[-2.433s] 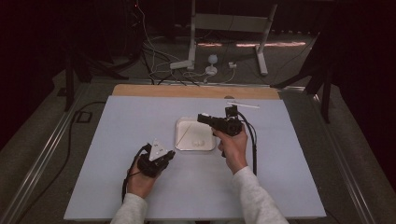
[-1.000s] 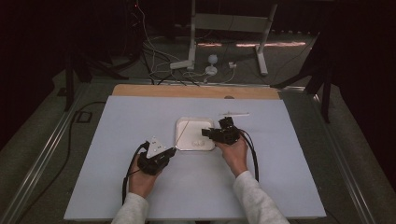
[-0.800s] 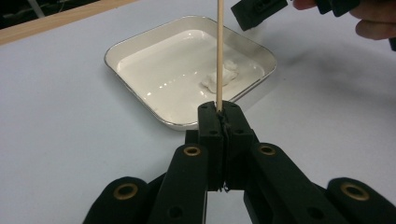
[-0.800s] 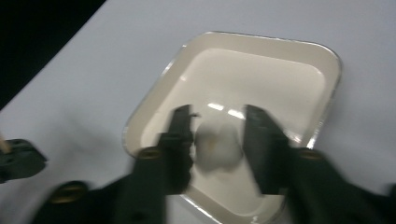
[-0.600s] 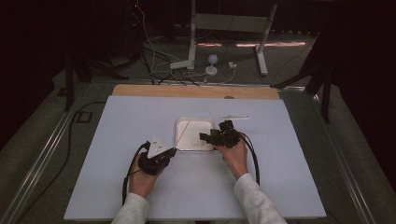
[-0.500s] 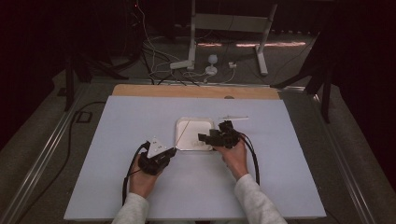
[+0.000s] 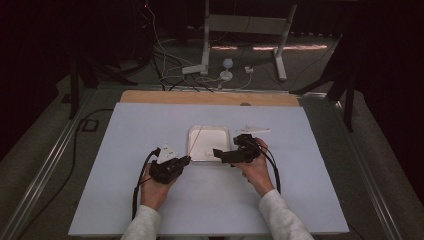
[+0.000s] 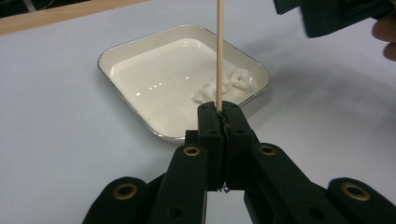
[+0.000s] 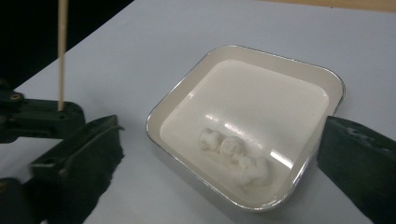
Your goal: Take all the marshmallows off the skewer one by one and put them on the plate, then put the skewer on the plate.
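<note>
The left hand-held gripper [image 8: 219,114] is clamping a thin wooden stick [image 8: 218,51], which is rising upright from its closed jaws. Just ahead of it, a white tray [image 8: 140,46] is sitting on the bench, holding pale lumps [image 9: 233,156]. The right hand-held gripper [image 7: 225,152] has just been opening; its jaws are standing wide apart and empty beside the tray.

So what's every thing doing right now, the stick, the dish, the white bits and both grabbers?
Wooden stick: upright, pinched at its bottom end.
Left gripper: shut on the wooden stick.
Right gripper: open, jaws have just been opening; they stand either side of the dish, gripping nothing.
White dish: flat on the table, not held.
White pieces: lying loose in the dish, near one corner.
</note>
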{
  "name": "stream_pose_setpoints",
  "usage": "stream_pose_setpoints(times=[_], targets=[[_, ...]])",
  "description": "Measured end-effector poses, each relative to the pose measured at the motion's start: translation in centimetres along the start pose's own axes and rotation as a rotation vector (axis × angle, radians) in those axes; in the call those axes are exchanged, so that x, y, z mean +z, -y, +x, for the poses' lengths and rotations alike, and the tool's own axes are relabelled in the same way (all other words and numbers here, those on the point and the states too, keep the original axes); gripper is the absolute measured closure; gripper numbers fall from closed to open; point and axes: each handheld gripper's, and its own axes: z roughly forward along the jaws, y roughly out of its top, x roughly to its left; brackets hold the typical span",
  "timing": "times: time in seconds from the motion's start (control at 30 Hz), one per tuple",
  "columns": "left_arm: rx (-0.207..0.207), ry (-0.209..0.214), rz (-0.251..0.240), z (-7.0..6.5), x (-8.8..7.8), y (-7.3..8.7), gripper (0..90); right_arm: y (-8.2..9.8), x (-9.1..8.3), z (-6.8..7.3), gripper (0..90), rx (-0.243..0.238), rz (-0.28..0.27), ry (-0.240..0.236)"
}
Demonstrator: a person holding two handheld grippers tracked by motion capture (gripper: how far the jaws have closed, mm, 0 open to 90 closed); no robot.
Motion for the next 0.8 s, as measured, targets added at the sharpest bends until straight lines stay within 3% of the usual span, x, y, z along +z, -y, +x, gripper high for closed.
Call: stream_pose_setpoints(times=[0.33, 0.8], targets=[[-0.042, -0.002, -0.017, 0.3, 0.4, -1.1, 89.1, 1.1, -1.8, -1.0, 0.0, -0.011, 0.009, -0.009], [-0.072, -0.003, -0.010, 0.6, 1.7, -2.0, 89.1, 3.3, -5.6, -2.4, 0.0, -0.029, -0.052, 0.016]])
